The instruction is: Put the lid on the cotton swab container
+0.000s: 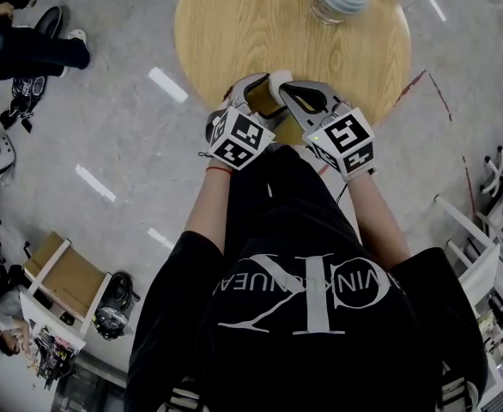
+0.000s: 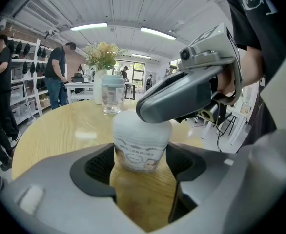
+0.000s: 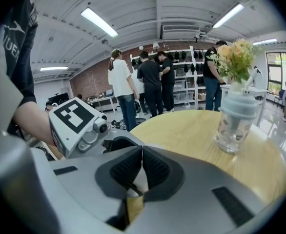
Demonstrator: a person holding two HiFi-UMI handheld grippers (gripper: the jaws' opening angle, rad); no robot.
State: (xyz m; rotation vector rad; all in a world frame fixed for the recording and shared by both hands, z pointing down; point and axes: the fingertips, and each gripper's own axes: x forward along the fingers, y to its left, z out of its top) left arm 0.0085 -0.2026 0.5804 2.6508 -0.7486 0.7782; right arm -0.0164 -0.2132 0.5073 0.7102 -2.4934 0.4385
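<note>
Two tools meet at the near edge of a round wooden counter (image 1: 234, 24), just in front of the person holding them. The left tool (image 2: 140, 162) has its jaws set about a container's width apart. The cotton swab container (image 2: 142, 155) stands upright on the counter between them, its sides against the ribbed black pads (image 2: 98, 164), so this tool has hold of it. A white domed lid (image 2: 133, 128) already sits on top of the container.

The right tool (image 3: 142, 155) is fully closed, its two pads flat against each other with nothing gripped between them. In the left gripper view its grey closed end lies across the top of the lid and appears to touch it. In the right gripper view a sliver of white shows just below the closed pads. The left tool's marker cube sits close beside it.

Farther across the counter, well apart from the tools, a glass jar (image 3: 235, 121) with a pale blue top stands upright. Beyond the counter's far edge is a vase of yellow flowers (image 2: 103, 57). Farther back again, several people (image 3: 153, 82) stand by shelves along a brick wall, under long ceiling lights.
</note>
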